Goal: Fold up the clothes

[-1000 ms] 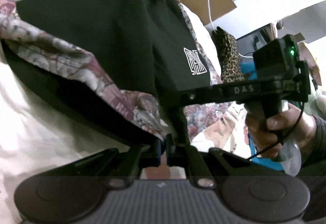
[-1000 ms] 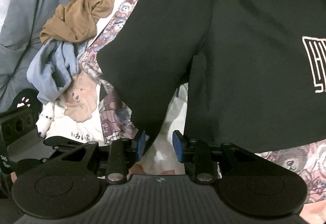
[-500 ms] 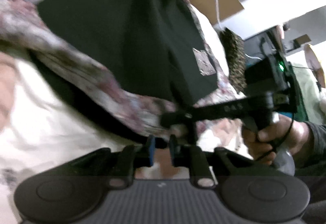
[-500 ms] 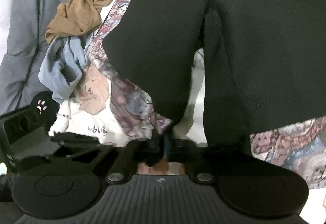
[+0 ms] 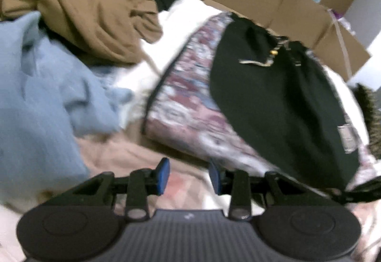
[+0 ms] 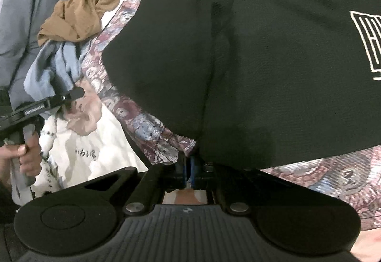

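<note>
Black shorts [image 6: 262, 59] with a white logo and a beaded drawstring lie spread on a patterned garment [image 6: 123, 109]. My right gripper [image 6: 188, 169] is shut on the shorts' [image 5: 285, 107] lower hem, where a corner of the patterned garment [image 5: 190, 114] bunches against the pads. My left gripper [image 5: 188, 176] hovers to the left of the shorts over pinkish cloth. Its jaws are opening with nothing between them. In the right wrist view the left gripper [image 6: 76, 93] reaches in from the left edge, with a hand [image 6: 26, 154] on its handle.
A brown garment [image 5: 95, 12] and a light blue one [image 5: 42, 95] lie crumpled at the left. A white printed shirt [image 6: 90, 150] lies below them. Flattened cardboard [image 5: 273, 0] stands behind the shorts. Grey fabric [image 6: 23, 0] fills the far left.
My left gripper let go of the patterned fabric's edge, opened and swung left towards the clothes pile. My right gripper, open a second ago, closed on the shorts' hem.
</note>
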